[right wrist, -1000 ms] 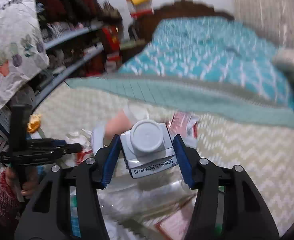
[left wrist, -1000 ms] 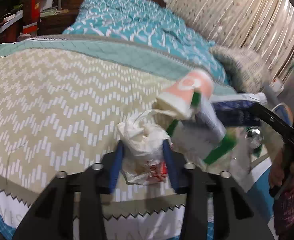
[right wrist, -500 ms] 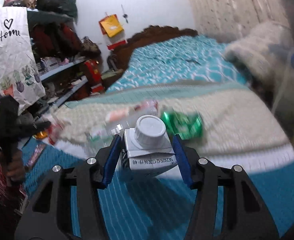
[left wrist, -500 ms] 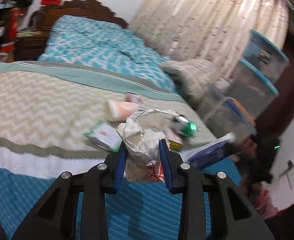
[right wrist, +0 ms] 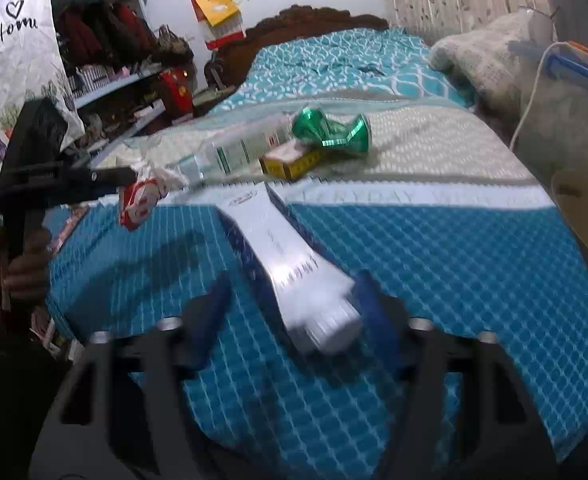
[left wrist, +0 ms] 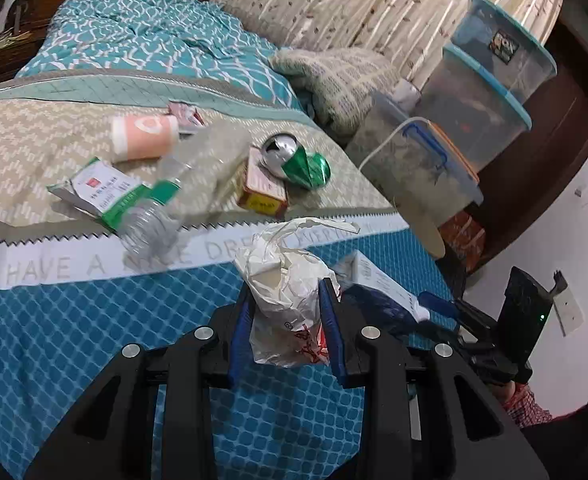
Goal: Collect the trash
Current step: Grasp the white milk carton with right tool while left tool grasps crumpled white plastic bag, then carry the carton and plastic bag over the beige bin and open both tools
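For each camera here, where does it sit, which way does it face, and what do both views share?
Left wrist: on the left gripper, shut on a crumpled white plastic bag, facing the bed's right corner; the right gripper shows.
Right wrist: on the right gripper, jaws opening around a white-capped carton, facing the headboard; the left gripper and a hand show.
Shared: crushed green can, yellow box.

Bedspread teal w/ white lattice, beige zigzag up top. Can green+silver. Carton white/navy. Crumpled bag white, red print. Small box yellow/red. Cup peach.
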### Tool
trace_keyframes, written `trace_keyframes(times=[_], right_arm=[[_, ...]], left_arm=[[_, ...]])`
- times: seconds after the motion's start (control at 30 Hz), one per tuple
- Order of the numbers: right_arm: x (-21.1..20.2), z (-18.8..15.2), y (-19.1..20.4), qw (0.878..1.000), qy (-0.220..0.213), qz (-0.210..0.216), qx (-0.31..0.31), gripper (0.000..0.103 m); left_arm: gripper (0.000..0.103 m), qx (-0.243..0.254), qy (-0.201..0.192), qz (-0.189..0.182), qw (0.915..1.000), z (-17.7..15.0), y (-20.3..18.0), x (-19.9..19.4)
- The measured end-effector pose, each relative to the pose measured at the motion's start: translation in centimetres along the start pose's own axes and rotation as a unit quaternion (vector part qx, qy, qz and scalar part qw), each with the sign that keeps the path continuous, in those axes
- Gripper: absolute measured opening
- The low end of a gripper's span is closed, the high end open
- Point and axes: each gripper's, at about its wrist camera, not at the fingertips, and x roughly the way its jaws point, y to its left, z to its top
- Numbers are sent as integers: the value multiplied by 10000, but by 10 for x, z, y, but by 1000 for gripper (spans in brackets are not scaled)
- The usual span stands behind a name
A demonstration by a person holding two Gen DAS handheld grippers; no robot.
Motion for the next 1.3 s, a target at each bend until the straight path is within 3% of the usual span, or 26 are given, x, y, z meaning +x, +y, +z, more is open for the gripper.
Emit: trace_keyframes(times=[0.23,0.43,0.47,0.5,0.53,0.63,0.8,0.97,1.03,1.17,1.3], right_arm=[[7,9,3,9986,65,-16,-532,85],[43,19,3,9941,476,167,-961,87],[50,19,5,9931,564,177,-1016,85],[58,19,6,9918,687,187,-1057,69],[63,19,6,9907,804,251,-1072,62],[62,19,-1,9929,670,121,-976,61],[43,20,-60,9993,296,-223,4,59],[3,22,-134,9923,-301,-742,944,59],[-15,20,-171,9833,-536,-942,1461,59],[-49,12,-250,9527,-908,-1345,2569,59],[-64,6,-310,9265,-1013,-1612,3245,59]], left_arm=[[31,119,138,21,9998,-3,-14,7],[31,154,247,108,9995,-3,-22,14],[31,159,272,125,9994,-2,-23,16],[31,171,303,147,9993,-1,-25,19],[31,191,330,162,9991,0,-27,21],[31,289,417,190,9985,7,-36,31],[31,639,628,82,9959,28,-64,63],[31,1252,855,-253,9881,64,-119,117],[31,1539,943,-452,9825,82,-149,148],[31,1845,1198,-837,9719,114,-208,214],[31,2034,1435,-977,9636,136,-267,285]])
